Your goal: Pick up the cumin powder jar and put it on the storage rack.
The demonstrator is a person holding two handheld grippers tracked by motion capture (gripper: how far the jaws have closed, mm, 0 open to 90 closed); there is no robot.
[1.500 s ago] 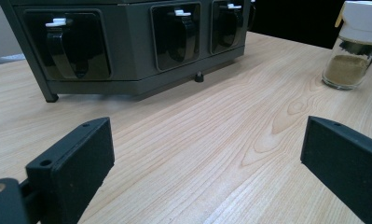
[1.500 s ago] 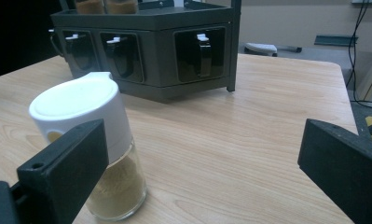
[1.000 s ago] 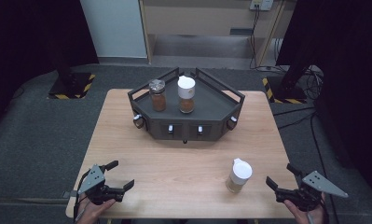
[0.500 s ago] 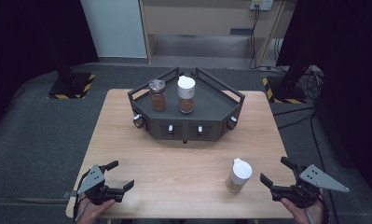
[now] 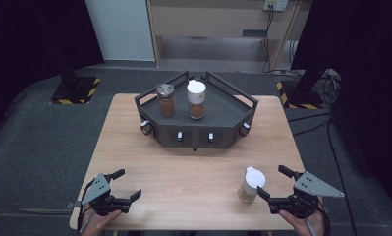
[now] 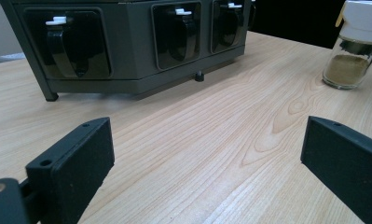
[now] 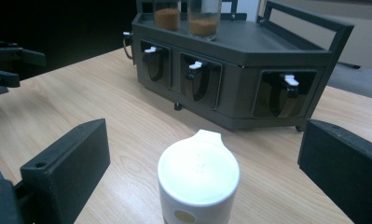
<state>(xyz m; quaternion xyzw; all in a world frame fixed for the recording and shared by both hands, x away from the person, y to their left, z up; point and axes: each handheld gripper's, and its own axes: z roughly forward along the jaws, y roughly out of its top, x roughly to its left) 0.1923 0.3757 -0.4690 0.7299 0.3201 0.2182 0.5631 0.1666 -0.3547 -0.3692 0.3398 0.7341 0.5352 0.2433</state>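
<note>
A spice jar (image 5: 251, 186) with a white flip cap and tan powder stands on the wooden table at the front right. My right gripper (image 5: 271, 181) is open just right of it, and in the right gripper view the jar's cap (image 7: 198, 179) sits low between the two wide-apart jaws, untouched. My left gripper (image 5: 129, 184) is open at the front left with only bare wood between its jaws (image 6: 207, 163). The jar (image 6: 356, 46) shows far off in that view. A dark grey rack (image 5: 223, 115) stands mid-table.
On the rack's top stand a metal-capped jar (image 5: 166, 101) and a white-capped jar (image 5: 196, 101), both with brown spice. Its front face (image 7: 249, 93) has several small compartments with white-tipped handles. The table's edges lie close to both grippers. The left gripper (image 7: 11, 65) shows far left.
My right gripper has moved left, closer to the white-capped jar on the table. The left gripper and the jars have stayed in place.
</note>
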